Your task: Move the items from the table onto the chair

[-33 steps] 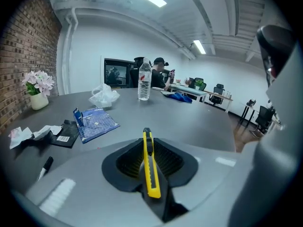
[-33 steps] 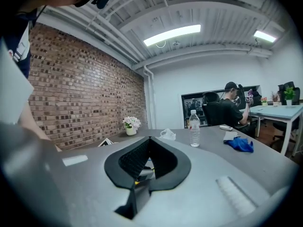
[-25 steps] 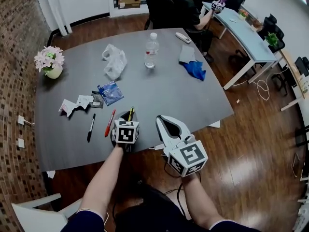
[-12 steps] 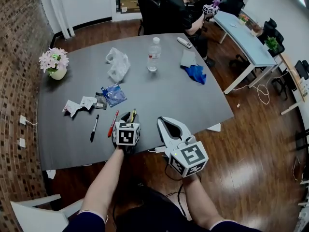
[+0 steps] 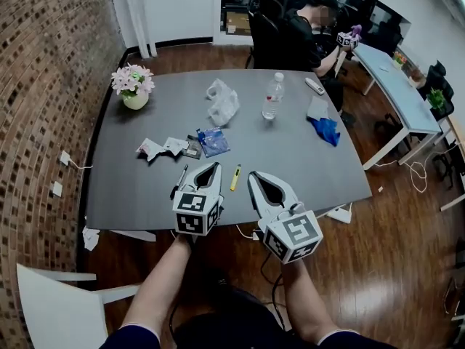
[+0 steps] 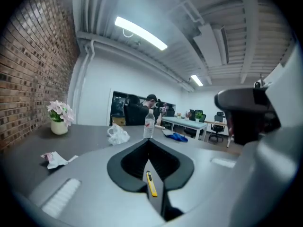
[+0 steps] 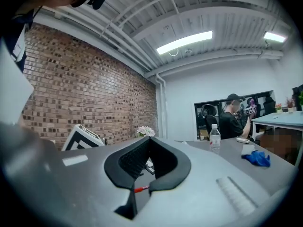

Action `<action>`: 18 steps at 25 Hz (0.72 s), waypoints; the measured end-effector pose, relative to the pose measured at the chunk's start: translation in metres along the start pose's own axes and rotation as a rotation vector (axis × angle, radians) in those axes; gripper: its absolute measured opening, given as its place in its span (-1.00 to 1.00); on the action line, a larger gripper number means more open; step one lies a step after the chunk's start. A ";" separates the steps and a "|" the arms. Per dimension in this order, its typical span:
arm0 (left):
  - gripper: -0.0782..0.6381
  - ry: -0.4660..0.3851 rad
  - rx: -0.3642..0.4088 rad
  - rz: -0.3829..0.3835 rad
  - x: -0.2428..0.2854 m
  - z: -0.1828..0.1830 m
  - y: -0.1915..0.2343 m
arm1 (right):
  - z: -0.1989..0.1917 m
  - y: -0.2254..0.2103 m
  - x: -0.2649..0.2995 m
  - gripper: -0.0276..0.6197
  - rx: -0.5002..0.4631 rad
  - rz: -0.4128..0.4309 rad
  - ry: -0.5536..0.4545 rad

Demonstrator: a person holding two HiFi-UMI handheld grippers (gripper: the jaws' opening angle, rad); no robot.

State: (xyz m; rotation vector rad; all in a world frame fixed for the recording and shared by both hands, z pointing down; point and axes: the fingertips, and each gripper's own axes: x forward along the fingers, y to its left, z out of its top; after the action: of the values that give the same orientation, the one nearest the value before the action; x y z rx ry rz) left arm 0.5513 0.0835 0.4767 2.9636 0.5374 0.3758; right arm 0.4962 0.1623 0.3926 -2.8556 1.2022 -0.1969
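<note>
The yellow cutter [image 5: 235, 177] is lying flat on the grey table [image 5: 290, 158], just below the middle of the head view, in the gap between the two grippers. Half a second ago it was sitting right at the jaws of the left gripper [image 5: 215, 166]. Those jaws have just been closing, and they are now meeting tip to tip with nothing between them. In the left gripper view the cutter is only showing through the slit below the tips, down on the tabletop. So the grab is looking like a miss: the gripper is coming away empty and the cutter is needing a second try.

The right gripper [image 5: 256, 174] is hanging beside it to the right, its jaws also together and carrying nothing; a sliver of a red pen [image 7: 140, 189] is peeking through its slit.

Further out, a black pen [image 5: 179, 182], a blue packet [image 5: 213, 141] and crumpled paper [image 5: 149, 149] are waiting left of centre. A plastic bag [image 5: 221, 100], a bottle [image 5: 273, 97] and a blue cloth [image 5: 325, 129] are sitting toward the upper right.

The white chair [image 5: 43, 300] is standing at the lower left corner, well apart from everything, and nothing is showing on the part in view.
</note>
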 end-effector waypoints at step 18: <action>-0.75 -0.364 0.018 0.445 -0.345 0.089 0.093 | 0.051 0.282 0.043 -0.91 -0.082 0.554 -0.134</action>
State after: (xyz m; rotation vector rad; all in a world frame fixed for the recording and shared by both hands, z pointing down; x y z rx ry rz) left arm 0.2922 -0.1319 0.3277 3.0406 -0.1611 -0.1416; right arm 0.3328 -0.0667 0.3235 -2.4174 1.9309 0.0631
